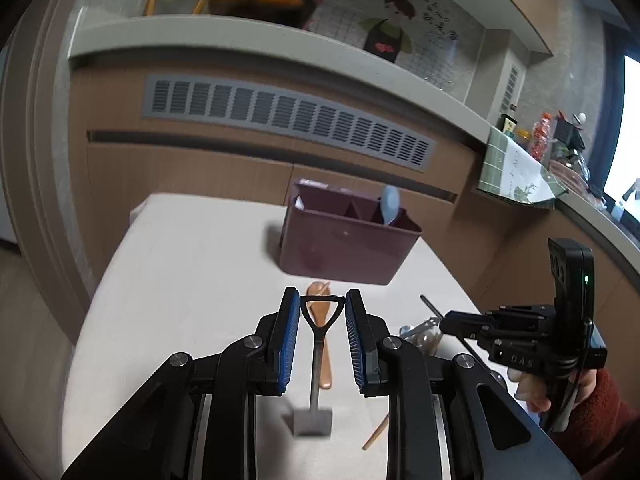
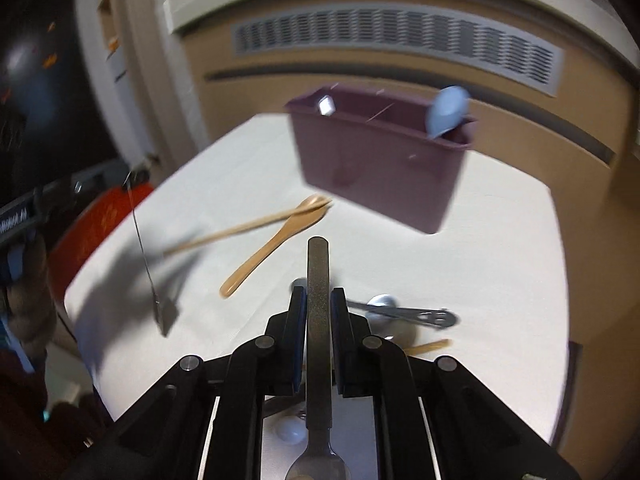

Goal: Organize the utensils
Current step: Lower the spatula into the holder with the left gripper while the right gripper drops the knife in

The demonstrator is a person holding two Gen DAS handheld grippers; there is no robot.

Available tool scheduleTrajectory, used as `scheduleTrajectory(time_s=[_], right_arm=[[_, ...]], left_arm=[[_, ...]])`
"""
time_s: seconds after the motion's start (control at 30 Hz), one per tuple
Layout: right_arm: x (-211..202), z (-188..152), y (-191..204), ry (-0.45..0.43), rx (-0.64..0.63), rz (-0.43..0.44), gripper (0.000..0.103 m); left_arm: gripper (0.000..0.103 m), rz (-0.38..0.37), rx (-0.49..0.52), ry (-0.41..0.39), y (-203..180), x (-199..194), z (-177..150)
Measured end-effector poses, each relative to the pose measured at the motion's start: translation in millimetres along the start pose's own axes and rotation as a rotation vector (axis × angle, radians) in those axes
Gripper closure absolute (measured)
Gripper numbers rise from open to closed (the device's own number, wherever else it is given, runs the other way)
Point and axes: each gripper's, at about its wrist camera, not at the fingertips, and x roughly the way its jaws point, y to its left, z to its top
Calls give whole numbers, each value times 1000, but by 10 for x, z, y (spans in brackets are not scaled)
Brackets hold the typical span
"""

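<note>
A maroon utensil holder (image 1: 344, 240) stands at the far side of the white table (image 1: 192, 280), with a light blue spoon (image 1: 390, 204) upright in its right compartment. My left gripper (image 1: 322, 312) is open; a small black shovel-shaped spoon (image 1: 318, 356) hangs between its fingers, its triangular handle at the tips. A tan spoon (image 1: 322, 344) lies beneath. My right gripper (image 2: 319, 304) is shut on a metal spoon's dark handle (image 2: 318, 312), bowl toward the camera. In the right wrist view the holder (image 2: 380, 164) is ahead, and the tan spoon (image 2: 276, 240) and a chopstick (image 2: 248, 228) lie before it.
Metal utensils (image 2: 400, 312) and another chopstick (image 2: 428, 346) lie on the table right of my right gripper. A brown cabinet with a grey vent (image 1: 288, 120) stands behind the table. A red object (image 2: 100, 224) sits beyond the table's left edge.
</note>
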Motion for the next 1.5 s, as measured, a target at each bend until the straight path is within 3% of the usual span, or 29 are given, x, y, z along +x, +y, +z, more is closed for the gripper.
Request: scheduleTrajectory(time_s=[0.53,0.7,0.83,1.03,1.23,1.5], right_arm=[[-169,67,-128,-127,57,-58,93],[-198,134,-172,-186,96,-84,93],[-337,361,-216,-284,126,-84,93],[-775,1155,-220,-578,81,-171,93],[-417,1571,-441,-624,136,-158,93],[267,1797,-649,-592,173,-188,93]], left_arm=[[79,13,77,-9,-246,-4,158],[79,12,117,-48,-340,-46,303],[79,24,156,-144,-424,-131,715],[79,-59,116,-294,-455,-36,1608],[79,-67,118,-288,-394,466,1961],[79,-87,74,-208,-200,1178,2002]])
